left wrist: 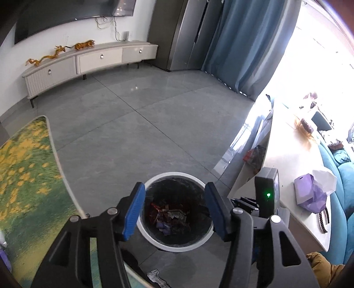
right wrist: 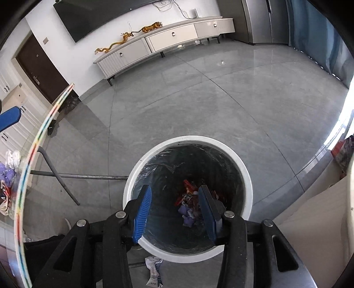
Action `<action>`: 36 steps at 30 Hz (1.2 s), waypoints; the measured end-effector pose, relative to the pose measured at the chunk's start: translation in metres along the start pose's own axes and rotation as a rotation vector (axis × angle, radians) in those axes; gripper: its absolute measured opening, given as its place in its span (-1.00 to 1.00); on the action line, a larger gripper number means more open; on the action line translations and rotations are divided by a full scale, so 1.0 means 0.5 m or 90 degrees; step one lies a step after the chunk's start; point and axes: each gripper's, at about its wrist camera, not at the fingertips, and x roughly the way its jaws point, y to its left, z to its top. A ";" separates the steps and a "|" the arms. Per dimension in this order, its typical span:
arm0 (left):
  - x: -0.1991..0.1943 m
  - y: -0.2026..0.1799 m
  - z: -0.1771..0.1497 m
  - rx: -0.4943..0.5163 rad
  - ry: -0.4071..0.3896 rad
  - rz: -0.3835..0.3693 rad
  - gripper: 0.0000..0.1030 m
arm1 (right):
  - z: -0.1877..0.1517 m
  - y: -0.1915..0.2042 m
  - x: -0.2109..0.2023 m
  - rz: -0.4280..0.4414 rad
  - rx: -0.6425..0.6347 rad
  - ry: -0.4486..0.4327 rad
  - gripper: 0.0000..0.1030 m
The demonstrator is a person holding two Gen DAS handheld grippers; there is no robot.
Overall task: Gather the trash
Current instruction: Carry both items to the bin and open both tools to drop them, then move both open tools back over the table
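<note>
A grey tiled floor [left wrist: 137,124] fills the middle of both views. At eleven o'clock a long white TV cabinet [left wrist: 88,62] stands against the wall, two golden dragon figurines [left wrist: 47,57] on top and a dark television [left wrist: 66,17] hung above. A grey refrigerator [left wrist: 188,35] stands at twelve, blue curtains [left wrist: 241,44] at one. A glass counter with a yellow-green floral print [left wrist: 24,168] lies at nine. In the right wrist view a dark brown door [right wrist: 42,68] shows at ten.
</note>
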 end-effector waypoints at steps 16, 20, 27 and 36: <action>-0.275 0.092 -0.064 -0.039 -0.110 0.064 0.15 | 0.021 0.140 -0.271 -0.009 -0.050 -0.144 -0.08; -0.343 0.125 -0.096 -0.051 -0.132 0.079 0.16 | 0.027 0.201 -0.330 0.003 -0.077 -0.183 -0.07; -0.452 0.200 -0.162 -0.083 -0.166 0.118 0.16 | 0.039 0.319 -0.376 0.035 -0.130 -0.219 -0.05; -0.579 0.319 -0.274 -0.130 -0.187 0.186 0.16 | 0.037 0.460 -0.374 0.082 -0.186 -0.223 -0.04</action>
